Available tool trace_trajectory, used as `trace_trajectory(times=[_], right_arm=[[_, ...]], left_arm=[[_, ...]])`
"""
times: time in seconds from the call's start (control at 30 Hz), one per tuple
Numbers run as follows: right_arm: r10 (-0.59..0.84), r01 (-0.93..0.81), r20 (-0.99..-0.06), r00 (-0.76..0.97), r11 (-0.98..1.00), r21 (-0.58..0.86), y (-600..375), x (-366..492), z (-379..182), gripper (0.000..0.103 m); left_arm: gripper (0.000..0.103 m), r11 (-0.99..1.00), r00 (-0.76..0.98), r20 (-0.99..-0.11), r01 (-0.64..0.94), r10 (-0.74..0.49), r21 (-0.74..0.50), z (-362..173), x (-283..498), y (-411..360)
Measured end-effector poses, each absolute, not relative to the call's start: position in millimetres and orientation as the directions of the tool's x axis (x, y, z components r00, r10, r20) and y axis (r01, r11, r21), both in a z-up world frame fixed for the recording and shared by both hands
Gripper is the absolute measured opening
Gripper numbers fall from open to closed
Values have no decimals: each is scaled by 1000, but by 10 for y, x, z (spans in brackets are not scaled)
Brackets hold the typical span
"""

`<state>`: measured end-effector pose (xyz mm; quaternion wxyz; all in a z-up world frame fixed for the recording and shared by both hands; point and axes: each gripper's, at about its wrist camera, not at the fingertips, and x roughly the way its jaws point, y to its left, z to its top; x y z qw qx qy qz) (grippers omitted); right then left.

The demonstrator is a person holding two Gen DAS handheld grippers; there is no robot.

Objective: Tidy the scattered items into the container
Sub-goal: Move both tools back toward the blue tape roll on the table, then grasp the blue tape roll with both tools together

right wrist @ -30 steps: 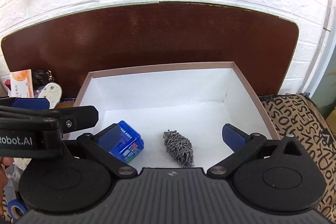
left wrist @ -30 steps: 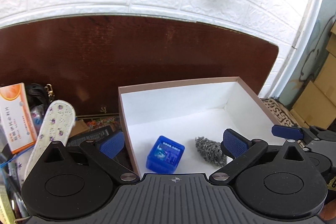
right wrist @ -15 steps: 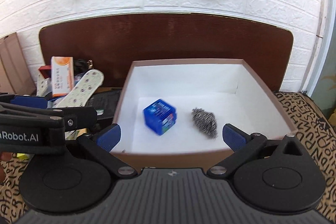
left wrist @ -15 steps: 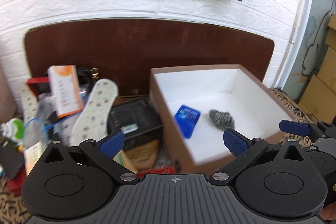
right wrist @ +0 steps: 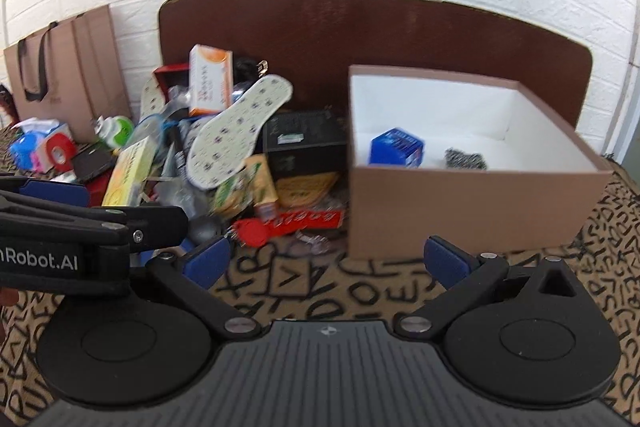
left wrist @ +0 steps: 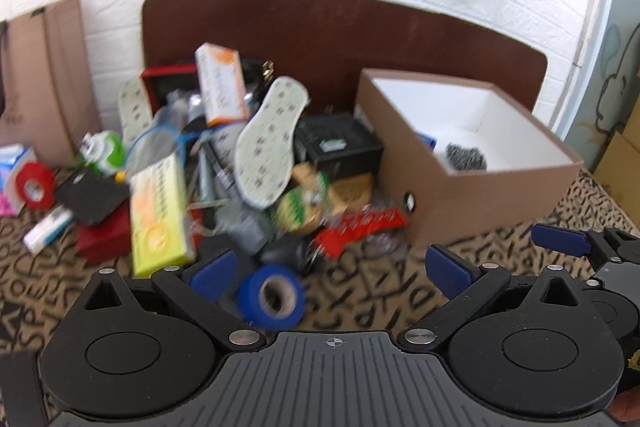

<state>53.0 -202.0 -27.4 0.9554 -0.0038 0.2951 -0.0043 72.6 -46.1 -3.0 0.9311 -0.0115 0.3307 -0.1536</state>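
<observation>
A brown cardboard box (left wrist: 480, 203) with a white inside stands at the right; it also shows in the right wrist view (right wrist: 472, 203). In it lie a blue cube box (right wrist: 396, 149) and a steel wool scourer (right wrist: 466, 159). A heap of loose items lies left of the box: a spotted insole (left wrist: 268, 139), a yellow-green packet (left wrist: 158, 211), an orange-white carton (left wrist: 220, 87), a red wrapper (left wrist: 360, 227). A blue tape roll (left wrist: 272, 295) lies just in front of my left gripper (left wrist: 332, 267), which is open and empty. My right gripper (right wrist: 326, 259) is open and empty, short of the box's front wall.
A black box (right wrist: 304, 143) stands against the brown box's left wall. A red tape roll (left wrist: 34, 183) and a brown paper bag (right wrist: 64, 79) are at far left. A dark wooden board (right wrist: 360, 35) leans on the white brick wall. The cloth has a letter pattern (right wrist: 300, 287).
Both grippers have pulled back and up from over the box. The left view has swung left, bringing the heap and the blue tape roll into sight. Both stay open and empty.
</observation>
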Motion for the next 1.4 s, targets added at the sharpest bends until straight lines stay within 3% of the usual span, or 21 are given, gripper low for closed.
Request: trace_trajectory(times=[0.9, 1.0, 1.17, 1.3, 1.4], right_arm=[[88, -79, -628, 773, 996, 42, -1550, 615, -731, 102], [110, -83, -625, 773, 994, 73, -1571, 684, -773, 96], [136, -78, -626, 768, 990, 119, -1604, 822, -846, 73], [179, -112, -621, 763, 983, 146, -1583, 916, -884, 68], [215, -142, -621, 754, 976, 166, -1551, 992, -906, 63]], left_arm=[[101, 973, 670, -708, 117, -224, -197, -550, 852, 273], [90, 970, 659, -715, 111, -235, -216, -577, 959, 303], [72, 959, 643, -714, 138, -277, -248, -593, 1113, 253], [65, 956, 628, -722, 165, -292, -243, -636, 1229, 168], [48, 950, 605, -733, 174, -311, -259, -701, 1297, 147]])
